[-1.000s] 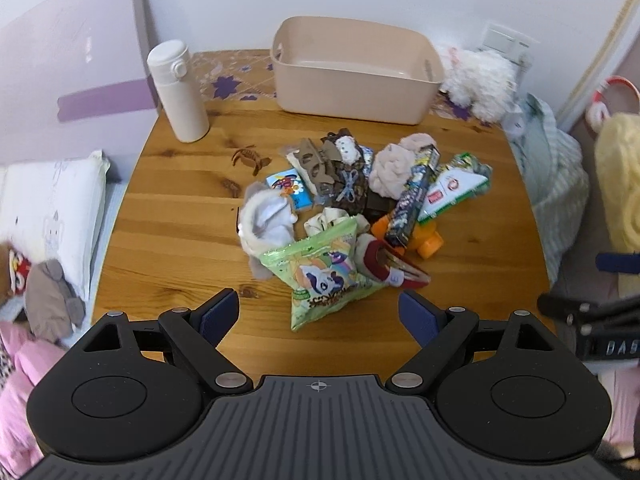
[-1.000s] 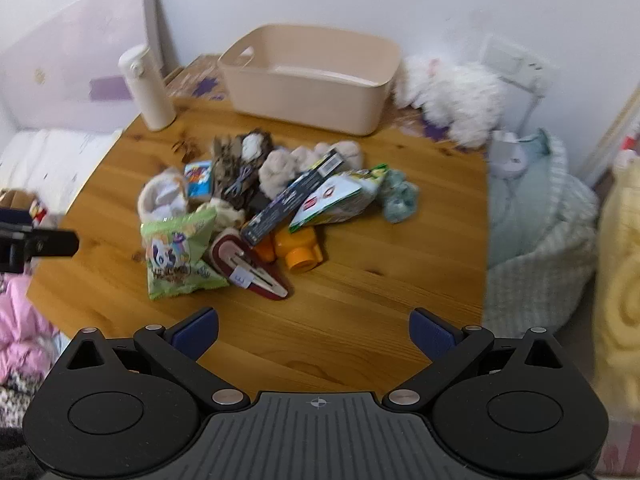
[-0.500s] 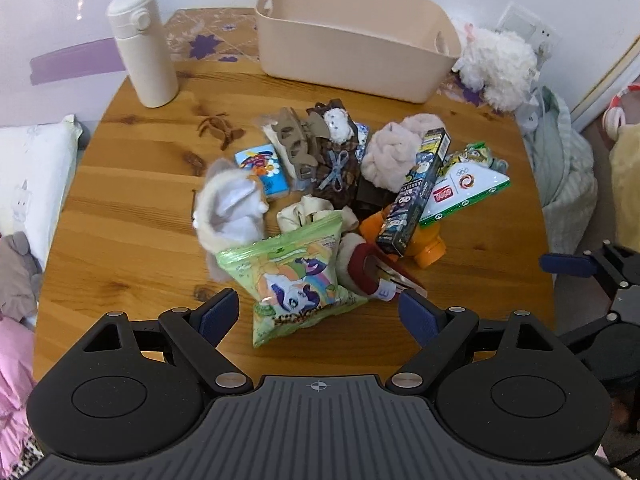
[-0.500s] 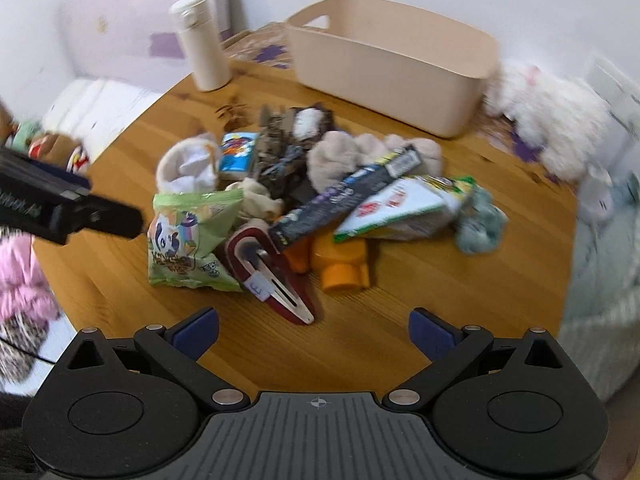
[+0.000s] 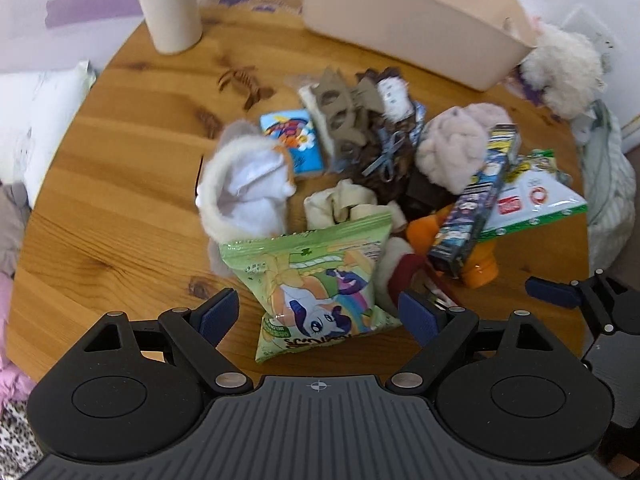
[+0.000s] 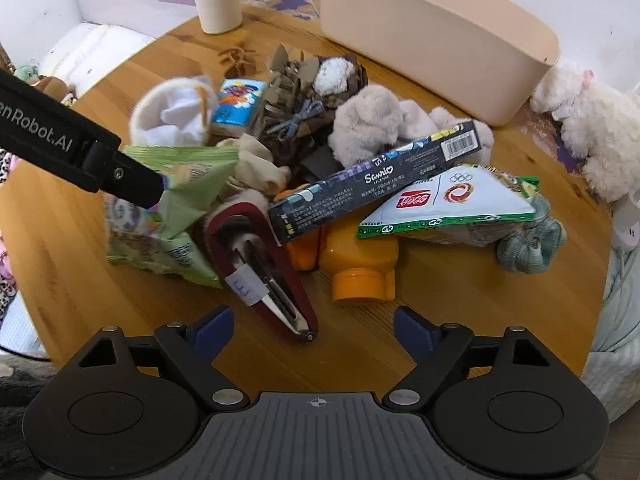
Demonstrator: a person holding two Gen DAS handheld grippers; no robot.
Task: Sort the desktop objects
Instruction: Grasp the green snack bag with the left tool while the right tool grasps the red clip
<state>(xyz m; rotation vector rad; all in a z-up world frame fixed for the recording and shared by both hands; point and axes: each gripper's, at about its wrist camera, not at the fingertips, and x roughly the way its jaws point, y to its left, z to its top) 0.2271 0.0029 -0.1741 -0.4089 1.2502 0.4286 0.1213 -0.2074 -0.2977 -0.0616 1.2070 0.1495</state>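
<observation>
On a round wooden table (image 5: 120, 200) lies a heap of small objects. A green snack bag (image 5: 320, 292) lies between the pads of my left gripper (image 5: 319, 314), which is open and low over it. From the right wrist view, a left finger (image 6: 80, 148) reaches the crumpled bag (image 6: 180, 184). My right gripper (image 6: 312, 330) is open, its jaws closing. Only the tip of a red hair clip (image 6: 260, 264) lies between its pads, which do not touch it. The clip lies beside an orange bottle (image 6: 360, 268) and under a dark long box (image 6: 376, 184).
A beige bin (image 6: 432, 40) stands at the back of the table, with a white bottle (image 5: 168, 4) to its left. The heap also holds a white-green triangular pack (image 6: 448, 204), a blue tissue pack (image 5: 292, 140), plush pieces and hair ties. A white plush toy (image 6: 592, 128) sits far right.
Both grippers have come down and closer to the heap. The green bag now lies between the left pads. The right pads stand a little narrower, near the red clip.
</observation>
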